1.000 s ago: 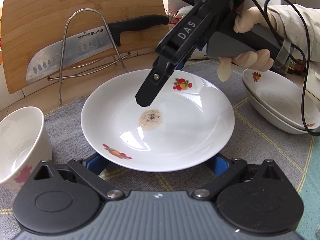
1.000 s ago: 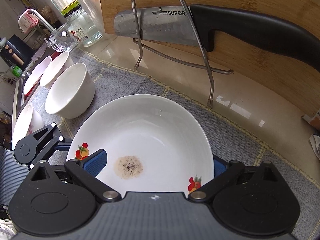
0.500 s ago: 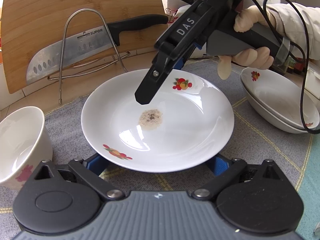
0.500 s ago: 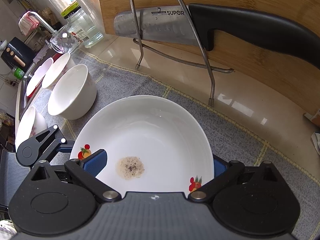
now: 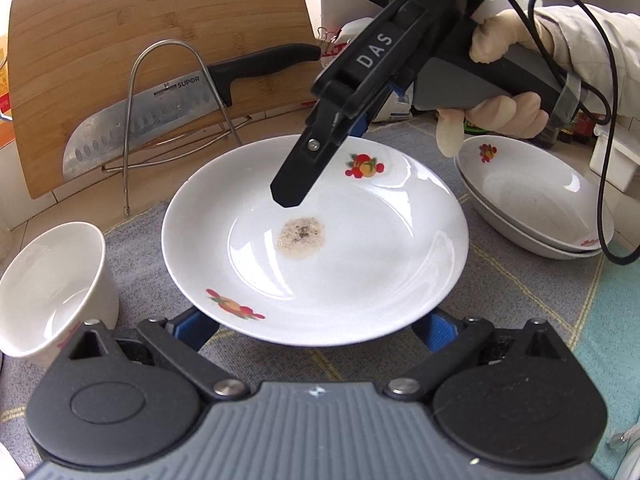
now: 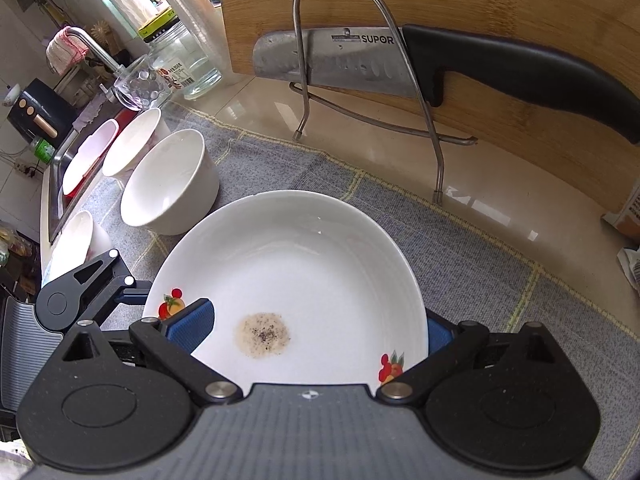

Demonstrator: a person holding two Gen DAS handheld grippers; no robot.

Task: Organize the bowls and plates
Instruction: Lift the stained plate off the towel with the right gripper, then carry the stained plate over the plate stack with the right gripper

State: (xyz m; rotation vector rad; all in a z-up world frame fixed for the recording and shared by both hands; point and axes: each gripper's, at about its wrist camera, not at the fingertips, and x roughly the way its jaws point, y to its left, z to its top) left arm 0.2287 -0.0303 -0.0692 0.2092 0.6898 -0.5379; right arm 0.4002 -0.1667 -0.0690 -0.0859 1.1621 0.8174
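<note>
From the left wrist view, the plate (image 5: pixel 316 240) sits on the grey mat (image 5: pixel 500 292), with a brownish, speckled stain (image 5: pixel 301 237) near its middle. The left gripper (image 5: pixel 316 332) has its fingers wide apart, the blue pads showing just under the near rim on either side; whether they touch the plate is hard to tell. That spread looks meant to straddle the near edge, perhaps to steady or lift it. The right gripper (image 5: pixel 290 196) reaches in from the far side, tilted down, its dark tip hanging over the plate's well just beside the stain. To the right, two shallow dishes (image 5: pixel 536 208) are nested on the mat, which is likely where this plate belongs. A white bowl (image 5: pixel 52 292) stands at the left. Behind, a knife (image 5: pixel 160 112) rests in a wire rack (image 5: pixel 168 80) against a wooden cutting board (image 5: pixel 120 20).

From the right wrist view, the right gripper's fingers are also apart. One blue pad (image 6: pixel 192 324) lies over the plate's rim beside the fruit print, and the other shows outside the opposite edge, so the plate (image 6: pixel 300 280) sits between them without being clamped. A deep bowl (image 6: pixel 168 184) stands just beyond the plate, with more bowls (image 6: pixel 128 144) lined up toward the sink (image 6: pixel 56 184), seemingly sorted by kind.
</note>
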